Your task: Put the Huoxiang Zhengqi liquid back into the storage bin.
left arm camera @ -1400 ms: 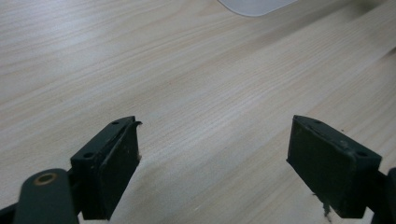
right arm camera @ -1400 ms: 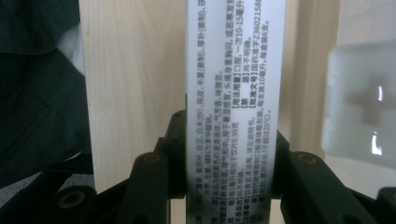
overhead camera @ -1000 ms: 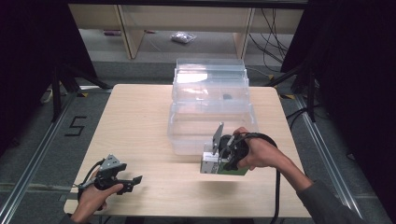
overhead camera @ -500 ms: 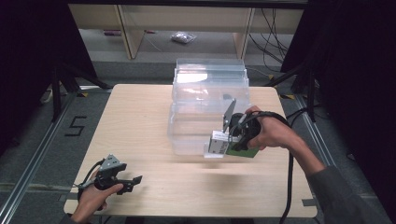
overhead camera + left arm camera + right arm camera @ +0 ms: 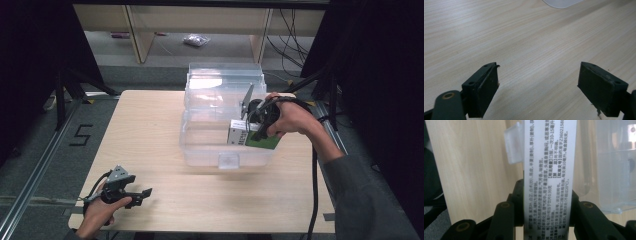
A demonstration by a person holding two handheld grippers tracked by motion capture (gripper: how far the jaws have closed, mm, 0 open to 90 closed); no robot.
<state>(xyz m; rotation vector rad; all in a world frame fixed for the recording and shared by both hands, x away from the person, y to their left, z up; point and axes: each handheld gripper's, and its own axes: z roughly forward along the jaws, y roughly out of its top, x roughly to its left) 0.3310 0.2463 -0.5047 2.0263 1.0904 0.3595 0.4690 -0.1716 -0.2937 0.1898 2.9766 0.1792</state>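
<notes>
High view: wooden table (image 5: 165, 130) w/ a clear plastic bin (image 5: 222, 117) standing toward its far middle, lid off or folded back — can't tell which. A small latch tab (image 5: 229, 161) sticks out from the bin's near wall.

Right gripper (image 5: 252, 122), held in the person's right hand (image 5: 287, 117), sits over the bin's near-right part. Its jaws are clamped on a small carton (image 5: 250, 136) — white end w/ print, green side. The carton hangs tilted above the bin's right near corner, partly over the rim; whether it touches the rim can't be told. In the right gripper view the carton (image 5: 549, 170) runs straight up between the two black jaws, both pressed against its sides, white face covered in small black print. Behind it: the latch tab (image 5: 511, 145) at left, clear bin wall (image 5: 609, 170) at right, table wood (image 5: 474, 165) on the left.

Left gripper (image 5: 132, 192) rests low at the near-left edge of the table in the left hand (image 5: 97, 215), well apart from the bin. Left gripper view: jaws spread wide, nothing between them but bare table (image 5: 529, 45); a corner of the bin (image 5: 561, 2) peeks in at the top edge.

Beyond the table, a light shelf unit (image 5: 200, 22) on the floor w/ a small bag (image 5: 195, 40) beneath it.
</notes>
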